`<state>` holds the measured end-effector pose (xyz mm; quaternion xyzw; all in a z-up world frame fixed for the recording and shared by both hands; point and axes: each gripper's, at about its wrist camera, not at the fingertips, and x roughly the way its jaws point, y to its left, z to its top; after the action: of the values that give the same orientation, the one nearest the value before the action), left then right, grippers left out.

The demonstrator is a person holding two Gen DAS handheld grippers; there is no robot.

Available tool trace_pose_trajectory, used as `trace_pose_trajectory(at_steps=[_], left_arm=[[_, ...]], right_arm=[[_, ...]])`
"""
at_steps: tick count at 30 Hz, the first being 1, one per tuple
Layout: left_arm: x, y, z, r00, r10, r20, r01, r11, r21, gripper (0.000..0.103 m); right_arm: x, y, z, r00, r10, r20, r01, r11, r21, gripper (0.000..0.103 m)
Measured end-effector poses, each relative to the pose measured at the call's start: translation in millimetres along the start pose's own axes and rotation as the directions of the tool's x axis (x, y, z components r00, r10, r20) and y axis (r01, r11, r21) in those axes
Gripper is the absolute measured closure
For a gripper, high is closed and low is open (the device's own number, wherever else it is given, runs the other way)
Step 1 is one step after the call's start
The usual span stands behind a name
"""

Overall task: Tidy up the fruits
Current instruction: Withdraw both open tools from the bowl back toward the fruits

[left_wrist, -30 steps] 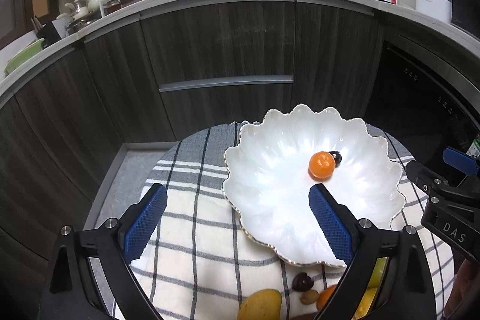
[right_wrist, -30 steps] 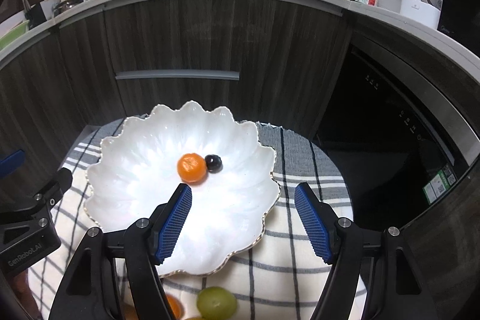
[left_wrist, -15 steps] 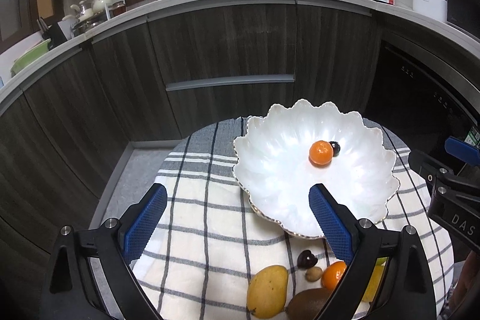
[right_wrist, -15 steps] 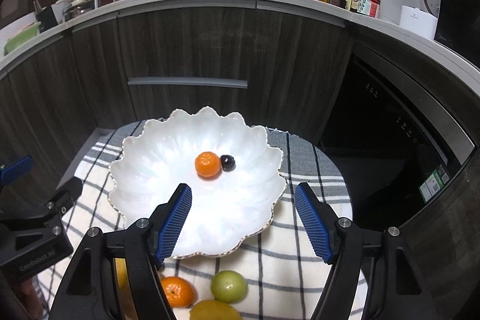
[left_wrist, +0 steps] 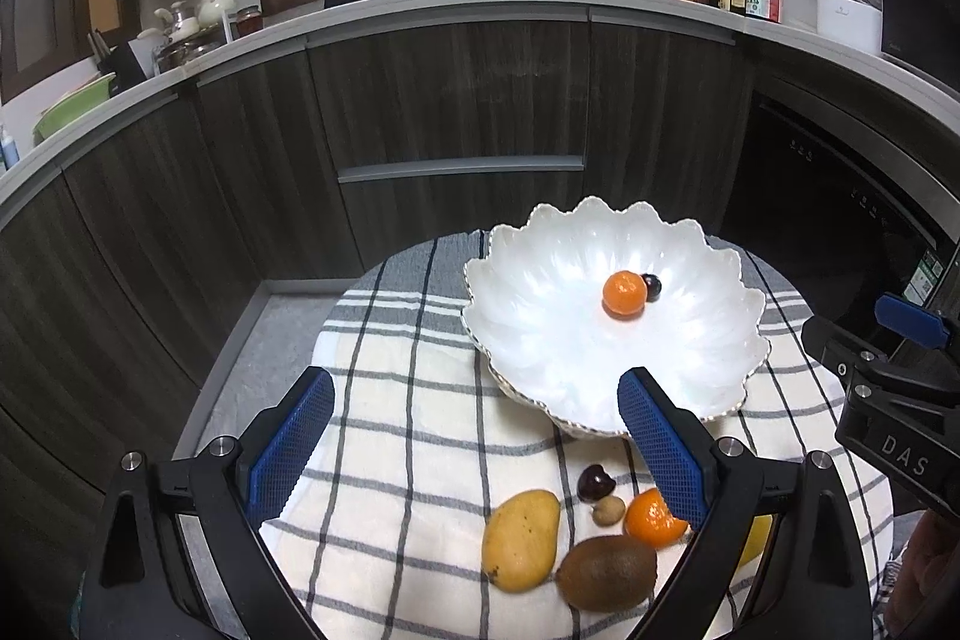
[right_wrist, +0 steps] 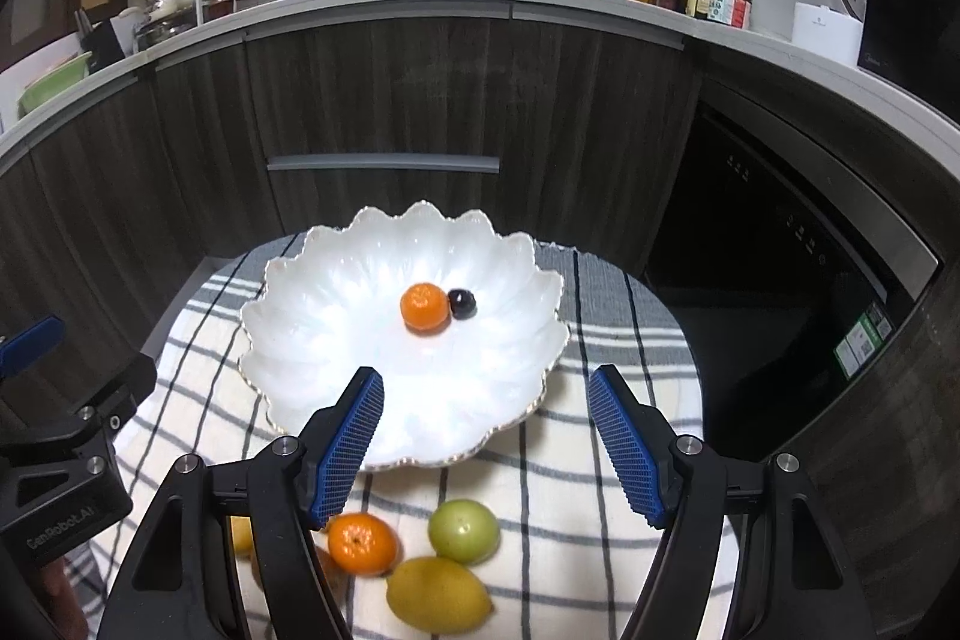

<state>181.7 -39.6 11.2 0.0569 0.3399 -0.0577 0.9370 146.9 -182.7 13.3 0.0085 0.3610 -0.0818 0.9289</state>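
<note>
Right wrist view: my right gripper [right_wrist: 486, 436] hangs released and empty; next I pick the near tangerine [right_wrist: 362, 543] for the white bowl [right_wrist: 336, 316].

A glossy white scalloped bowl with a thin gold rim [right_wrist: 336, 304] holds a bright orange mandarin [right_wrist: 425, 307] and a small, near-black cherry [right_wrist: 462, 304]. The cream cloth [left_wrist: 390, 436] beneath carries a check of grey and dark stripes. On the cloth lie a yellow-orange mango with dark specks [left_wrist: 521, 539], a fuzzy brown kiwi [left_wrist: 606, 572], a dark red cherry [left_wrist: 596, 482], a small tan nut-like fruit [left_wrist: 609, 510], a second orange mandarin [right_wrist: 362, 543], a pale green round fruit [right_wrist: 463, 530] and a yellow lemon [right_wrist: 438, 593]. Both grippers are black with blue gridded pads [left_wrist: 292, 445]. The cabinet fronts [left_wrist: 456, 100] are dark brown woodgrain.
</note>
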Motion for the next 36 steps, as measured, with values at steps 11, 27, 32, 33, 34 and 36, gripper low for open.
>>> trace_pose_trajectory(at_steps=[11,27,32,33,34,36], left_arm=[[-3.2,-19.8,-25.2,1.000,-0.004,-0.025,0.005,1.000,0.018,0.006],[-8.3,-23.3,-60.8,1.000,-0.001,-0.025,0.001,1.000,-0.004,0.006],[-4.9,-24.2,-71.5,0.999,-0.017,-0.041,0.017,1.000,-0.010,0.006],[-3.5,-24.6,-74.5,0.999,-0.020,-0.047,0.019,1.000,-0.010,0.006],[-3.0,-25.3,-75.9,0.998,-0.022,-0.051,0.021,1.000,-0.010,0.006],[-0.4,-27.0,-80.5,0.998,-0.027,-0.059,0.026,1.000,-0.004,0.006]], right_arm=[[-1.0,-17.0,-34.0,0.999,-0.009,-0.046,0.011,0.999,0.041,0.031],[-5.0,-23.2,-78.1,0.996,-0.026,-0.083,0.031,0.998,0.057,0.031],[-7.4,-22.0,-87.1,0.996,-0.027,-0.090,0.032,0.998,0.054,0.031],[-7.8,-22.4,-88.6,0.996,-0.028,-0.090,0.033,0.998,0.056,0.031],[-8.0,-22.9,-89.7,0.996,-0.030,-0.089,0.035,0.998,0.058,0.031],[-7.3,-24.5,-93.5,0.995,-0.033,-0.090,0.039,0.997,0.066,0.031]])
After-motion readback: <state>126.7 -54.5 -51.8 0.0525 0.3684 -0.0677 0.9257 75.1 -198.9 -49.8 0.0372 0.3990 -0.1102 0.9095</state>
